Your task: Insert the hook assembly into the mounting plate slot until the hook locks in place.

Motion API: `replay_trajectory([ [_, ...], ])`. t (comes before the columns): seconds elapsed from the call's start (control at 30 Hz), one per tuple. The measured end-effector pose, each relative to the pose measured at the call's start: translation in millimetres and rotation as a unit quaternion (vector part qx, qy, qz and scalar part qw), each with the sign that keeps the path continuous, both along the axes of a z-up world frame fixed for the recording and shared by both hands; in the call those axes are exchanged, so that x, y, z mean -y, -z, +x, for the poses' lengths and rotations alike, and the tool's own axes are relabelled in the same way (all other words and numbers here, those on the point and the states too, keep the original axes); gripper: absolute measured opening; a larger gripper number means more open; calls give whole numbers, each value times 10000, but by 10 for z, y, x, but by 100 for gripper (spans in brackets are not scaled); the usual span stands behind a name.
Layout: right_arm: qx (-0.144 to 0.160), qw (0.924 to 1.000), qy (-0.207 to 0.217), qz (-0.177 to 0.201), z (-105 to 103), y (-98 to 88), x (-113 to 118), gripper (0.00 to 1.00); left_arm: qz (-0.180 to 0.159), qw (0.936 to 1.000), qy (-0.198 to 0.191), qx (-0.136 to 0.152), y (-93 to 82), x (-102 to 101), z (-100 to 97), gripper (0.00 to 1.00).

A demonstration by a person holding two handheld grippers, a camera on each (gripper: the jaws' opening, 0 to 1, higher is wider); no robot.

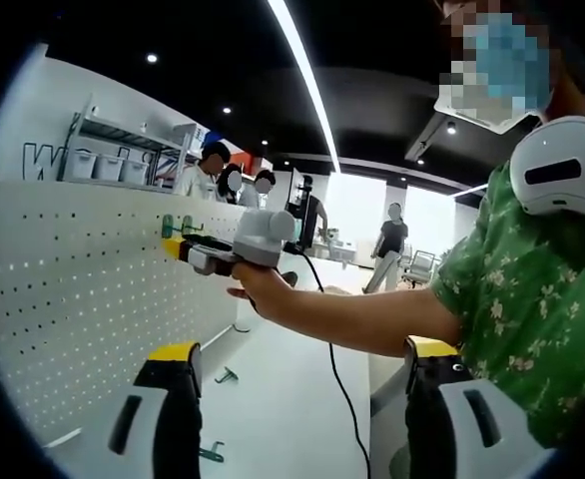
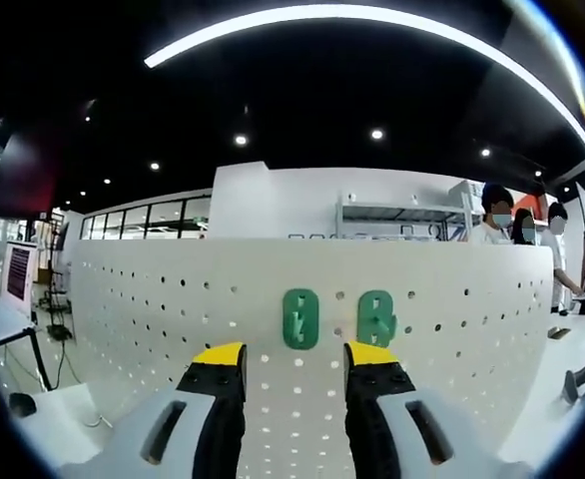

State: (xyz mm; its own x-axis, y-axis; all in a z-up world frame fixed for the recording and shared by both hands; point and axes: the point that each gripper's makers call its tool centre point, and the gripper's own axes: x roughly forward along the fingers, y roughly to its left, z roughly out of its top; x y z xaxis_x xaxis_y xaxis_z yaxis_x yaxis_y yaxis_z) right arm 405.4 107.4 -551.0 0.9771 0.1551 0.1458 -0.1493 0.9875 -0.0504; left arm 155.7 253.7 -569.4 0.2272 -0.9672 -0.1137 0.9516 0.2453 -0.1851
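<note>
Pegboard [image 2: 302, 299] with two green hooks [image 2: 300, 318] mounted | we see right gripper [image 2: 294, 357] just before them, jaws apart, empty | left gripper [image 1: 297, 359] wide, empty

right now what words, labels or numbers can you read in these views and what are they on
"W": large grey lettering on the white wall behind the shelf, left gripper view; only this first letter reads, the rest is hidden by the shelf and its bins.
Screen at far left of the right gripper view: too blurred to read.
Green hooks on the pegboard: no text visible.
</note>
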Motion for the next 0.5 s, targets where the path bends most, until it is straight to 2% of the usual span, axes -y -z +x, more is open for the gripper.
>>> replay_trajectory([
  [0.13, -85, 9998, -129, 84, -36, 59, -34, 53, -8, 10000, -24, 5, -3, 0, 4, 86],
  [0.5, -197, 9991, -362, 52, -191, 127, -60, 64, 25, 9999, -89, 50, 3, -7, 5, 87],
])
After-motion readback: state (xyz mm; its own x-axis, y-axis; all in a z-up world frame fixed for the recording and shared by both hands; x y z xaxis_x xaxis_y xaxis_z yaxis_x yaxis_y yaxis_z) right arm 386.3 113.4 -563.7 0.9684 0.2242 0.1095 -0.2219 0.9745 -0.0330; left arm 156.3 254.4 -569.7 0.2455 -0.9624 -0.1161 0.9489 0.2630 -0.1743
